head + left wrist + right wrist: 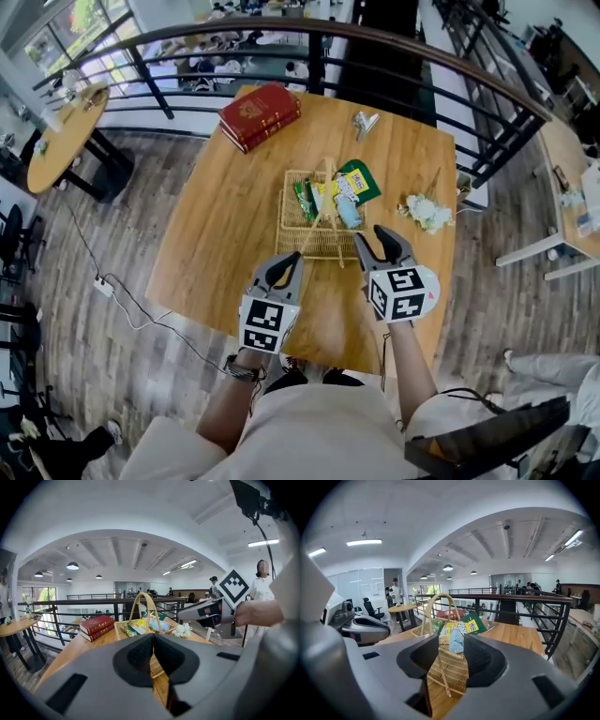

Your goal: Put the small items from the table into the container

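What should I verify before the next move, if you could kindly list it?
1. Left gripper empty, jaws together: ok.
2. Right gripper jaws apart, nothing gripped: ok.
3. Basket upright on the table: ok.
4. All small items inside the basket: not ok; white flowers and metal clip lie outside.
5. Bare table between right gripper and flowers: ok.

Bright and even: daylight through windows (66, 33) at the upper left, ceiling lamps (72, 566) and a strip light (363, 542) overhead. Soft, faint shadows on the tabletop (216, 216). Heavy fisheye bending, black corners in both gripper views. Sharp detail at centre.
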The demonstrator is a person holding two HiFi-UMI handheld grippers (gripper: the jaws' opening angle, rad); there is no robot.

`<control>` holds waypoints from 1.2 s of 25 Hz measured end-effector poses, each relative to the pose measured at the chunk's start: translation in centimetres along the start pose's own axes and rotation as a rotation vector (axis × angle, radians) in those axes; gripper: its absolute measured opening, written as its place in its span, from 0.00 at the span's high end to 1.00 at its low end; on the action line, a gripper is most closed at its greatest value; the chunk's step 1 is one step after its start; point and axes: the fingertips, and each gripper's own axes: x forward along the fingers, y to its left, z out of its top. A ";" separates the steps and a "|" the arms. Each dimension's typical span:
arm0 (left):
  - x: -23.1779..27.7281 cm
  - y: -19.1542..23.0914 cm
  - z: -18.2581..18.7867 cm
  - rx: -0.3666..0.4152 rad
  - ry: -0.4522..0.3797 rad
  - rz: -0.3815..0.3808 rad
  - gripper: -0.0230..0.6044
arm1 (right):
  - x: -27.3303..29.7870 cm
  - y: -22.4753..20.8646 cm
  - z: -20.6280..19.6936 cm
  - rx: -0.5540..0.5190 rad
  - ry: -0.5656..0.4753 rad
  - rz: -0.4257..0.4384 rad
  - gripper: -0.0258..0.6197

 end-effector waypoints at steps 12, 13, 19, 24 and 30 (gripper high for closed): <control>-0.9 -4.1 3.6 0.076 -0.060 -0.059 0.95 | -8.6 -0.3 1.1 0.006 -0.081 -0.055 0.92; -1.0 -4.5 4.0 0.088 -0.070 -0.065 0.95 | -9.3 -0.4 1.3 0.006 -0.088 -0.062 0.92; -1.9 -7.5 5.9 0.138 -0.115 -0.103 0.95 | -13.9 -0.2 2.3 0.009 -0.138 -0.085 0.94; -2.5 -9.8 8.4 0.174 -0.166 -0.133 0.95 | -17.5 0.2 3.7 -0.013 -0.189 -0.096 0.94; -3.9 -11.9 11.3 0.207 -0.236 -0.150 0.95 | -21.1 0.8 4.9 -0.031 -0.234 -0.106 0.94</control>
